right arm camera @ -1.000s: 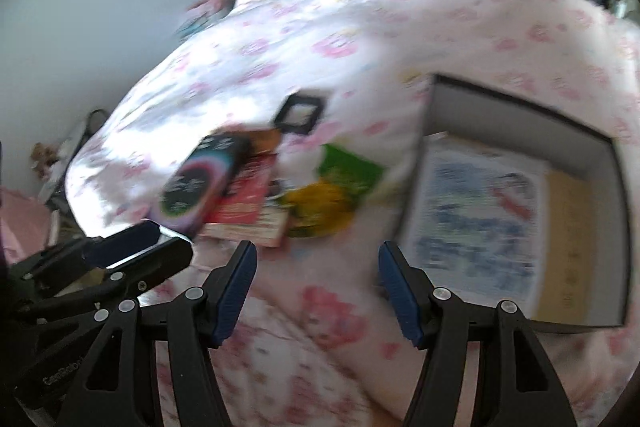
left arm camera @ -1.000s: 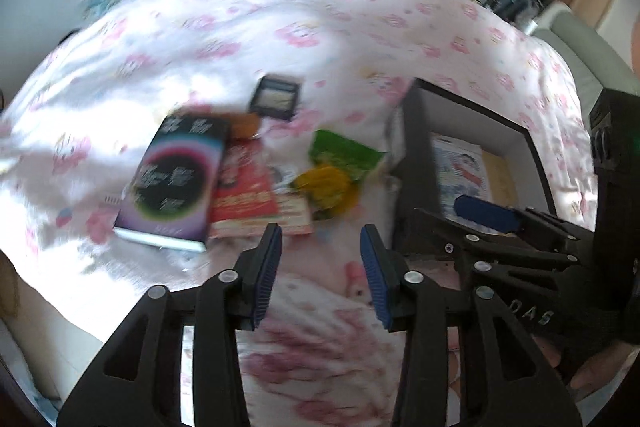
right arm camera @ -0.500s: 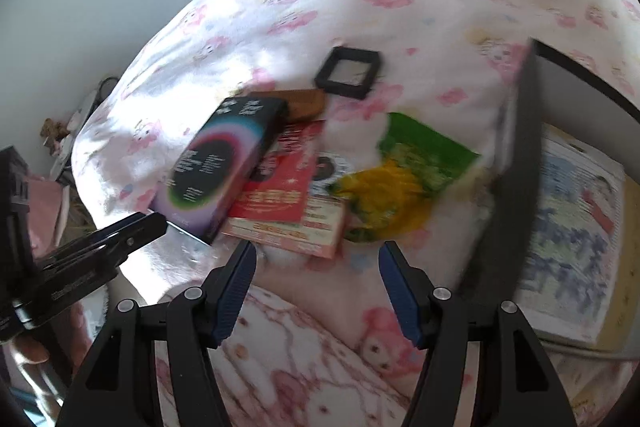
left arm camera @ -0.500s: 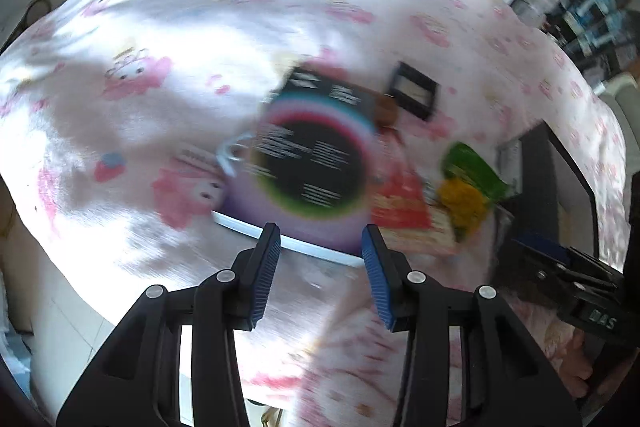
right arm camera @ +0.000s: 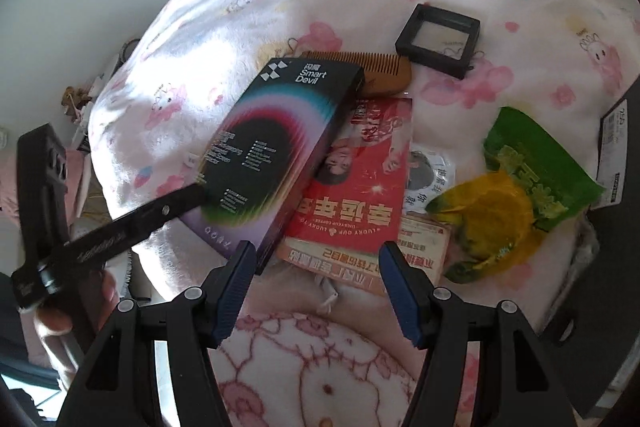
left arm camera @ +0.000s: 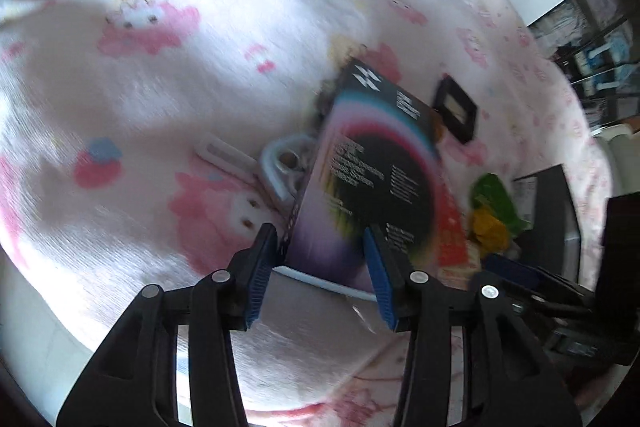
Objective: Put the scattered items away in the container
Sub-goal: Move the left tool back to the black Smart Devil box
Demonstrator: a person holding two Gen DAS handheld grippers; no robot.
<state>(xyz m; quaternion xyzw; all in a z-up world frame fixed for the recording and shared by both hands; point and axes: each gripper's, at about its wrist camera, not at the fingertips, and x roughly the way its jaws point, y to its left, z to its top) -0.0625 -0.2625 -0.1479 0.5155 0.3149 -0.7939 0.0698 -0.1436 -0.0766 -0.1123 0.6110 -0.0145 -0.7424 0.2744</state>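
A dark box with a rainbow ring (right arm camera: 276,151) (left arm camera: 372,179) lies on the pink-print bed cover, overlapping a red packet (right arm camera: 356,187). My left gripper (left arm camera: 322,275) is open, its fingers at the box's near end; in the right wrist view it (right arm camera: 188,195) reaches the box's left edge. My right gripper (right arm camera: 314,287) is open and empty, just short of the red packet. A green-yellow snack bag (right arm camera: 516,199), a wooden comb (right arm camera: 376,71) and a small black frame case (right arm camera: 438,39) lie nearby. The dark container (right arm camera: 618,147) (left arm camera: 556,223) is at the right.
A white clip-like piece (left arm camera: 276,171) and a flat white strip (left arm camera: 224,151) lie left of the box. A round white sachet (right arm camera: 430,175) sits between packet and bag. The bed edge drops off at the left; shelves stand far right.
My left gripper has swung left and closed in on the rainbow box, which now fills its view. My right gripper has turned from the container toward the pile of items.
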